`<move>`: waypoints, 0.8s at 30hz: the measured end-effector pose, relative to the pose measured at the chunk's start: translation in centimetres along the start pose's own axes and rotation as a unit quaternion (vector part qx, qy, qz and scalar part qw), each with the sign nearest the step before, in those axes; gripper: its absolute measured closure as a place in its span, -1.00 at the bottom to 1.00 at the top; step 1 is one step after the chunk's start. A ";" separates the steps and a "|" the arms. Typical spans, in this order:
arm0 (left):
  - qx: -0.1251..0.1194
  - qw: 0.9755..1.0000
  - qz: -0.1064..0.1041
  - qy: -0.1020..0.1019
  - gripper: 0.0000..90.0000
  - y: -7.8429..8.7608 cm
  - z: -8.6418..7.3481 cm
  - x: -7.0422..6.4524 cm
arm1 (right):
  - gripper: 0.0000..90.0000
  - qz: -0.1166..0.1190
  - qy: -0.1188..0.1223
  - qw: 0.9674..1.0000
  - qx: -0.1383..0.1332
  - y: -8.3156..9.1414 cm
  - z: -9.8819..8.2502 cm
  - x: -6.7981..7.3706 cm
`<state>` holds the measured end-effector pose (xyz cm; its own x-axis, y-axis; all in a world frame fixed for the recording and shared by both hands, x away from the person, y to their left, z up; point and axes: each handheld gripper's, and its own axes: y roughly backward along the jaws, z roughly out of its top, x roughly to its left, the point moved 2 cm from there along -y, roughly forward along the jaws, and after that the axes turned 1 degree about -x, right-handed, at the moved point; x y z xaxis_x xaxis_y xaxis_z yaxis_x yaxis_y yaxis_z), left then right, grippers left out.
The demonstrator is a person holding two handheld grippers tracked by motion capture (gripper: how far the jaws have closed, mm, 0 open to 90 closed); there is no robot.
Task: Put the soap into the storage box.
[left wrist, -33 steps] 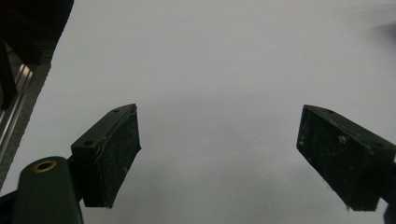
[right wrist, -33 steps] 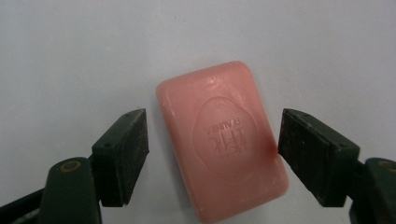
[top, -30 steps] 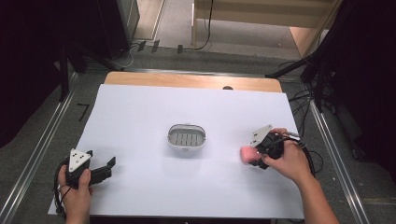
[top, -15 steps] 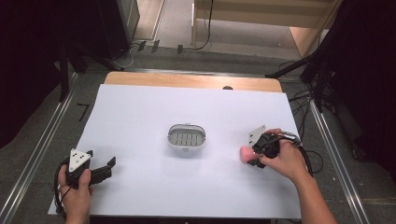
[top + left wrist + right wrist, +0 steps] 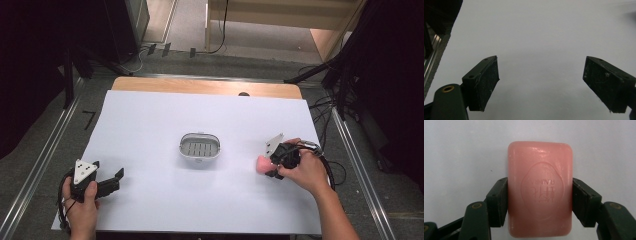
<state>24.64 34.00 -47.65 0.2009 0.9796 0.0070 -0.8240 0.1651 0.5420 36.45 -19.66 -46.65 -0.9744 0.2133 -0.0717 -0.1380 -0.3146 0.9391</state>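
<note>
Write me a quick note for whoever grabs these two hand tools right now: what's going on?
Right gripper: jaws have just been closing and now press both long sides of the pink soap, which lies flat on the white table.
Left gripper: open, nothing between its jaws, resting at the table's near left.
Soap dish: mid-table, nothing in it.
Done: soap gripped.
Left, probably: lift the soap and set it in the dish.

Left tongs (image 5: 541,86) wide apart, white tabletop (image 5: 544,37)
</note>
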 end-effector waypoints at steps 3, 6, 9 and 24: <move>0.000 1.000 0.000 0.001 -0.68 0.0 0.0 0.0 | -0.14 0.000 0.000 1.000 0.000 0.1 0.1 0.1; 0.001 1.000 0.000 0.001 -0.68 0.0 0.0 0.0 | -0.14 -0.004 -0.005 1.000 -0.002 0.4 0.4 0.2; 0.001 1.000 0.000 0.000 -0.68 0.0 0.0 0.0 | -0.14 -0.005 -0.006 1.000 -0.009 0.7 0.8 0.2; -0.005 1.000 0.005 0.005 -0.69 0.1 0.0 0.1 | -0.14 0.003 -0.028 0.999 -0.031 2.1 4.1 0.5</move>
<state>24.55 34.07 -47.60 0.1868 0.9824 0.0033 -0.8312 0.1562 0.5336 36.45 -16.43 -43.39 -0.9639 0.2623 -0.0451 -0.1442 -0.3724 0.9168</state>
